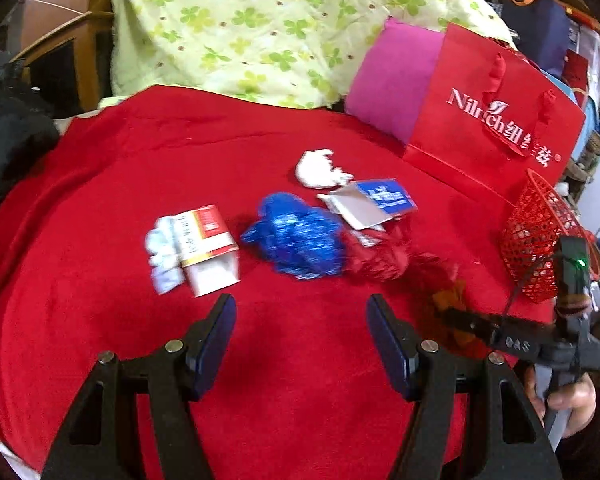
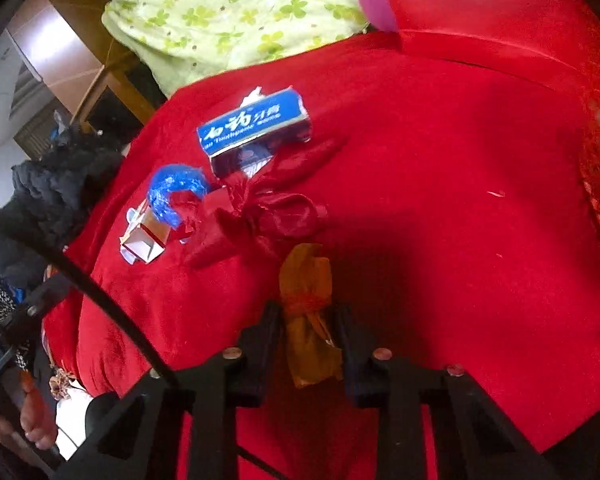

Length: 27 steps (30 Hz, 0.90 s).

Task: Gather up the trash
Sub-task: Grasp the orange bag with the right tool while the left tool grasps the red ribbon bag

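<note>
Orange wrapper [image 2: 306, 312] pinched between the right claw [image 2: 310, 320] pads

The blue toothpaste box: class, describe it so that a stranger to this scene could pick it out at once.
Start at the red cloth over the table. Near its far edge, before the green clover-print fabric, lies the blue toothpaste box, above the crumpled red wrapper. Only it is a long blue carton with white lettering.

My left claw [image 1: 301, 336] was matte black, with two triangular cut-out arms, round silver pins at the joints and dark blue pads [image 1: 384, 340]. My right claw [image 2: 306, 322] matched it in black, with silver pins. Just behind the right claw sat a green light, a thin black cable and a dark sleeve [image 1: 598, 432].
</note>
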Available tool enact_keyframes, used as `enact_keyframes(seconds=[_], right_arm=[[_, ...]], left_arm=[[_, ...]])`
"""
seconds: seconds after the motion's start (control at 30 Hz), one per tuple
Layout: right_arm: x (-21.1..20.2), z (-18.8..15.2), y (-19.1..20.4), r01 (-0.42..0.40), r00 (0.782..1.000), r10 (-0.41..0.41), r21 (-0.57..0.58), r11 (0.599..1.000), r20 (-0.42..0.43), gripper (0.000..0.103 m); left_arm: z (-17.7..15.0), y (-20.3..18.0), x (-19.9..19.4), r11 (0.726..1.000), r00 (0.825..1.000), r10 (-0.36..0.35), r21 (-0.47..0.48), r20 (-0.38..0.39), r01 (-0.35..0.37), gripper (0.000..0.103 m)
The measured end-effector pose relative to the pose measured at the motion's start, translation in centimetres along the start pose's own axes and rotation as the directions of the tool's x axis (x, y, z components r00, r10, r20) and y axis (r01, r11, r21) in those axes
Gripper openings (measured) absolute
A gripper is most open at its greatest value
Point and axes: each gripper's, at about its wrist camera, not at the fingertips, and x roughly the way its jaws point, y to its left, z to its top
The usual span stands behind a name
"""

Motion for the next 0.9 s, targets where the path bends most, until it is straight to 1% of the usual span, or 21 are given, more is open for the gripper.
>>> enact_keyframes(seconds=[0.13,0.2,0.27,0.33,0.4,0.43,0.47,0.53,0.57,0.6,0.67,0.7,0.77,0.8,0.83,0.9], right_arm=[[-3.0,-0.4,-1.5,0.005,0.999,-0.006,0.007,1.000,0.039,0.029],[-3.9,-0.5,-2.2,-0.001,0.999,-0.001,0.028,1.000,0.054,0.029],[-4.9,-0.6,-3.0,-0.003,0.998,0.000,0.046,0.999,0.064,0.029],[-5.6,-0.8,-3.7,-0.005,0.998,0.001,0.063,0.998,0.069,0.029],[-6.1,-0.9,-4.2,-0.013,0.998,0.008,0.075,0.997,0.070,0.029],[-6.1,-1.0,-4.3,-0.015,0.998,0.010,0.077,0.997,0.069,0.029],[-6.2,-1.1,-4.3,-0.016,0.998,0.011,0.077,0.997,0.069,0.029],[-6.0,-1.2,-4.1,-0.019,0.998,0.013,0.075,0.997,0.068,0.029],[-6.0,-1.2,-4.0,-0.020,0.998,0.015,0.073,0.997,0.067,0.029],[-5.9,-1.3,-3.8,-0.020,0.998,0.015,0.069,0.997,0.068,0.029],[-5.8,-1.3,-3.5,-0.017,0.997,0.013,0.058,0.998,0.070,0.029],[-5.8,-1.3,-3.2,-0.014,0.997,0.010,0.054,0.998,0.074,0.029],[-6.1,-1.1,-3.1,-0.008,0.996,0.004,0.048,0.999,0.087,0.029],[-6.4,-1.0,-3.0,-0.003,0.995,-0.001,0.044,0.999,0.096,0.029],[-6.6,-1.1,-3.0,-0.001,0.995,-0.004,0.042,0.999,0.102,0.029],[-7.1,-1.0,-3.0,0.000,0.994,-0.005,0.043,0.999,0.113,0.029]], left_arm=[[1.5,-2.1,2.7,0.999,0.999,-0.047,0.008,-0.015,0.047,0.068],[2.4,-3.5,4.1,0.997,0.997,-0.073,0.023,-0.005,0.073,0.068],[3.2,-4.7,5.5,0.996,0.997,-0.082,0.047,0.008,0.082,0.068],[3.8,-5.8,7.0,0.992,0.996,-0.091,0.089,0.002,0.090,0.069],[4.1,-6.8,9.0,0.984,0.994,-0.102,0.143,-0.042,0.107,0.069],[4.1,-6.9,9.5,0.982,0.993,-0.109,0.150,-0.054,0.116,0.069],[4.0,-7.0,10.5,0.979,0.989,-0.116,0.157,-0.087,0.129,0.069],[3.6,-7.1,11.4,0.979,0.986,-0.104,0.159,-0.133,0.125,0.069],[3.2,-6.9,11.5,0.979,0.981,-0.121,0.145,-0.148,0.143,0.069],[2.8,-6.6,11.2,0.975,0.974,-0.164,0.122,-0.156,0.183,0.069],[2.0,-6.4,10.6,0.968,0.961,-0.212,0.095,-0.175,0.231,0.069],[1.4,-6.3,10.0,0.961,0.951,-0.248,0.079,-0.188,0.266,0.069],[0.5,-6.3,9.0,0.947,0.935,-0.297,0.068,-0.194,0.314,0.069],[0.1,-6.3,8.4,0.945,0.934,-0.300,0.074,-0.197,0.319,0.069],[-0.1,-6.2,7.9,0.947,0.936,-0.293,0.077,-0.196,0.312,0.069],[0.2,-5.9,7.4,0.954,0.946,-0.276,0.069,-0.172,0.291,0.069]])
